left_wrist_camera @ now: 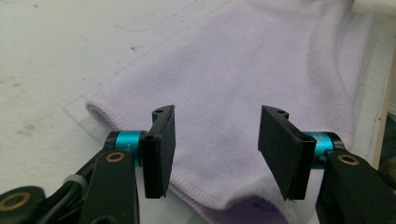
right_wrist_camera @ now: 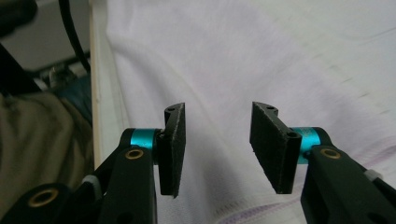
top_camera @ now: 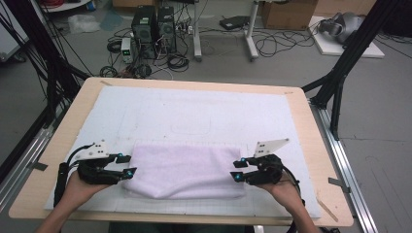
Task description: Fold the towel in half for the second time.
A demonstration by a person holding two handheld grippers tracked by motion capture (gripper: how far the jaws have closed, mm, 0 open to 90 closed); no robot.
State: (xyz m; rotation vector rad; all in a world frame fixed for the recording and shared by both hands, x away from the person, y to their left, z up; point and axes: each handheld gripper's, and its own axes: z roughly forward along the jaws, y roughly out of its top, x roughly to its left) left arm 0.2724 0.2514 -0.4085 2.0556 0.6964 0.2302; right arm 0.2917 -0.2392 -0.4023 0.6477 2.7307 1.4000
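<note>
A white mat (top_camera: 194, 116) covered the desk (top_camera: 311, 145); the folded towel (top_camera: 184, 170) lay at lower centre. Left gripper (top_camera: 127, 165) and right gripper (top_camera: 238, 171) flanked its ends, jaws released. Next, probably, each pinches a corner for another fold.

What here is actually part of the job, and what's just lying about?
Part of the job:
- folded lilac towel
- left gripper, jaws open at the towel's left end
- right gripper, jaws open at its right end
- white mat under the towel

Just lying about:
- computer towers on the floor
- tangled cables
- cardboard box
</note>
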